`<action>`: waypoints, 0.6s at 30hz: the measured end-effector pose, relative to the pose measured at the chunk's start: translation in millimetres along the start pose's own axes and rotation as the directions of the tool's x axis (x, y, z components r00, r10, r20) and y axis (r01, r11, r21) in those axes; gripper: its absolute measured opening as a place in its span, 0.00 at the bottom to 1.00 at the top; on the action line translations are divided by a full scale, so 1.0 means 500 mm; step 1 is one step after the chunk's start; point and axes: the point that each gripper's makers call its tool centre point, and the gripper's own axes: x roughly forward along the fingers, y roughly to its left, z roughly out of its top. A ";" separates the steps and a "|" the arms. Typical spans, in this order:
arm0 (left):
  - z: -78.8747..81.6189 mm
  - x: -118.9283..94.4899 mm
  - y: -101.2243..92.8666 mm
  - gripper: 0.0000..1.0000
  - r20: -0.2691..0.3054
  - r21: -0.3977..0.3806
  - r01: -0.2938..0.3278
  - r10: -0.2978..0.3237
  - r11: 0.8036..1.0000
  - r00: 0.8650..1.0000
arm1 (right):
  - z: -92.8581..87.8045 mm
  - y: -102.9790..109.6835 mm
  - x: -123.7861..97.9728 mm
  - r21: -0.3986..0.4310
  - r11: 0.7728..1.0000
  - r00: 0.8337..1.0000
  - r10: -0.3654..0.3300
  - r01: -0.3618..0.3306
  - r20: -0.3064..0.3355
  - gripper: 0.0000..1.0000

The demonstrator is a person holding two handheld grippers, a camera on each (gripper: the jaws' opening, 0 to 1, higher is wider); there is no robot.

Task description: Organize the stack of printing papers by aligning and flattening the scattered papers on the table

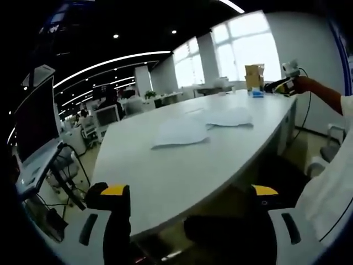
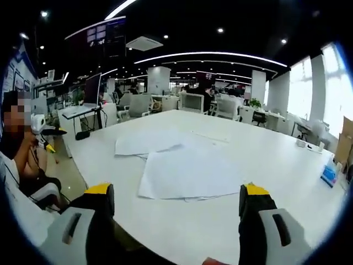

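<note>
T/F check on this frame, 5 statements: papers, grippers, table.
1. The papers lie scattered in loose overlapping sheets on the white table. True.
2. The right gripper is shut on a sheet. False: its jaws stand open, holding nothing, short of the papers.
3. The left gripper is open at the table edge. True.
4. The papers are squared into one neat stack. False: they are spread apart, some lifted.
5. A cardboard box stands at the far end of the table. True.
</note>
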 end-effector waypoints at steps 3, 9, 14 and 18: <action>0.005 -0.002 0.000 0.89 0.009 0.010 -0.005 0.005 1.000 1.000 | 0.004 -0.003 0.001 0.002 1.000 1.000 -0.003 0.003 0.009 0.89; 0.016 -0.005 0.003 0.87 0.033 0.006 -0.014 0.014 1.000 0.999 | 0.003 0.003 0.006 0.000 1.000 1.000 0.004 -0.004 0.005 0.89; 0.026 -0.009 -0.008 0.86 0.066 -0.005 0.022 -0.021 1.000 0.998 | 0.007 0.002 0.005 0.006 1.000 1.000 0.004 -0.004 0.014 0.89; 0.037 -0.011 -0.017 0.89 0.094 -0.018 0.048 -0.046 0.999 0.995 | 0.005 0.002 0.006 0.006 1.000 1.000 0.001 -0.001 0.006 0.89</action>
